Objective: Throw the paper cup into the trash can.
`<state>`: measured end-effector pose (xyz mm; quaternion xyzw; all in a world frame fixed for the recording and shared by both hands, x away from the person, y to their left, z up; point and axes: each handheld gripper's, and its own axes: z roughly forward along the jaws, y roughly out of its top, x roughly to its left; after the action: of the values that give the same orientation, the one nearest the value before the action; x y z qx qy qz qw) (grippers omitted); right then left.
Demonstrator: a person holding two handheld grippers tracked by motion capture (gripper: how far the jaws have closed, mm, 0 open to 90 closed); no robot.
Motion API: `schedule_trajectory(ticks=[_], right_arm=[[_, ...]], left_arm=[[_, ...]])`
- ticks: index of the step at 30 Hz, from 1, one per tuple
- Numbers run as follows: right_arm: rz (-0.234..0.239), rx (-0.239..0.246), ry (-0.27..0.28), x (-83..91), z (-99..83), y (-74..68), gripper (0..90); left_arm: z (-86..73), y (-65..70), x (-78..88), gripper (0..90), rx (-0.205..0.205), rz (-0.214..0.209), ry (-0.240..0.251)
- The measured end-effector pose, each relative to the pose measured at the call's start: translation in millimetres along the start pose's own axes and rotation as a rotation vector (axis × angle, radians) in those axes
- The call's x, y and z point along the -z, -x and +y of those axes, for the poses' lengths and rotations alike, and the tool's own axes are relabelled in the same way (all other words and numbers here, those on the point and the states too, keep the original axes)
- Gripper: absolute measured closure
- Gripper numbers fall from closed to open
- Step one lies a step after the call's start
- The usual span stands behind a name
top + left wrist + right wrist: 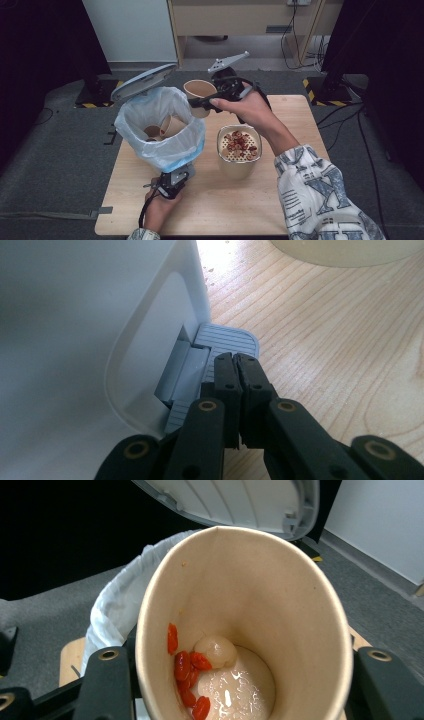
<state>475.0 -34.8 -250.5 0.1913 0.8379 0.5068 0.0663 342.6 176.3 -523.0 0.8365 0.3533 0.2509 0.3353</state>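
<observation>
Down at the near edge, the left gripper [171, 184] has its jaws pressed together, empty, bearing on the grey pedal [220, 342] at the foot of the white bin [160, 125]. That holds the lid [142, 81] tipped up and back. Keep the weight steady there, I'd say; ease off and the lid likely drops on the incoming cup.

Moving right, the bin liner [131, 120] gapes open, with discarded paper cups already inside. Just beyond its right rim hangs the paper cup [199, 93], pinched across its body by the right gripper [220, 97], whose jaws straddle both sides. It sits at the bin's rim, not yet clearly over the opening. Best to carry it further left, well inside the liner, before letting go.

Further right stands a tall beige container [238, 152] topped with a perforated strainer holding red bits.

Now the views. From above, the held cup looks empty; the right gripper view reveals wet leftovers [210, 675] at its bottom: red berries, a pale round piece, some liquid. The pedal itself comes clear in the left gripper view.
</observation>
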Motion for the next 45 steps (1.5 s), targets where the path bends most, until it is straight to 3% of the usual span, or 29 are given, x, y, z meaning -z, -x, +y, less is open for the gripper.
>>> schedule_trajectory(ticks=[14,45], right_arm=[[0.038,-0.004,-0.008,-34.3,9.6,-11.2,38.8],[0.084,0.021,-0.023,-84.8,16.2,-38.0,37.7]], left_arm=[[-0.2,-0.2,-0.1,87.5,0.001,-0.002,0.002],[-0.2,-0.3,0.0,87.5,-0.001,-0.003,0.002]])
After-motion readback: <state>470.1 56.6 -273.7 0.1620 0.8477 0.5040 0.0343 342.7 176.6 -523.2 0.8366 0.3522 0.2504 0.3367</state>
